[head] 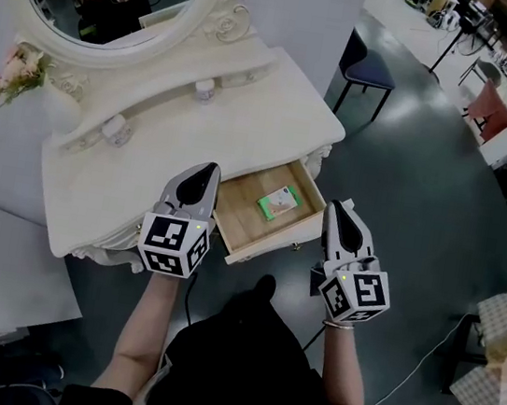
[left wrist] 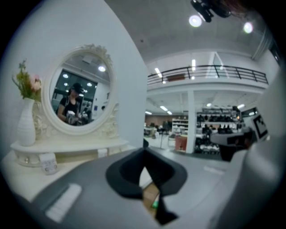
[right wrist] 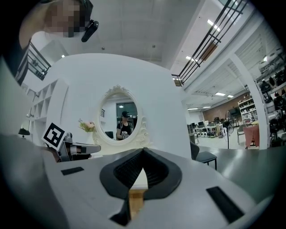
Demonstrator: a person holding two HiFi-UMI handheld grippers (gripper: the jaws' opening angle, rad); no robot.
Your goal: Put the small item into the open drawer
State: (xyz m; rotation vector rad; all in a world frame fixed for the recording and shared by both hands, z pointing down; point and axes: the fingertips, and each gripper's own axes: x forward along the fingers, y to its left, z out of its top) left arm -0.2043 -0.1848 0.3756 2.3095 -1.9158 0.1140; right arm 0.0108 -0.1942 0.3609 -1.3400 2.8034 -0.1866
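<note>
Drawer [head: 236, 225] open, green-and-white box [head: 279, 203] inside | left gripper [head: 203, 172] beside drawer's left edge, clenched, empty | right gripper [head: 337, 209] beside drawer's right edge, clenched, empty

No word, brand or number can be read anywhere. The only signs are black-and-white square code markers, patterns without letters. They stand on the faces of the cube [head: 173, 244] of the left gripper [head: 203, 172] and of the cube [head: 359, 298] of the right gripper [head: 335, 209]. The small box [head: 279, 203] in the drawer [head: 240, 228] has green-and-white print, too small to read. A jar [left wrist: 48, 163] on the dressing table [head: 279, 97] shows faint marks, too blurred to read.
</note>
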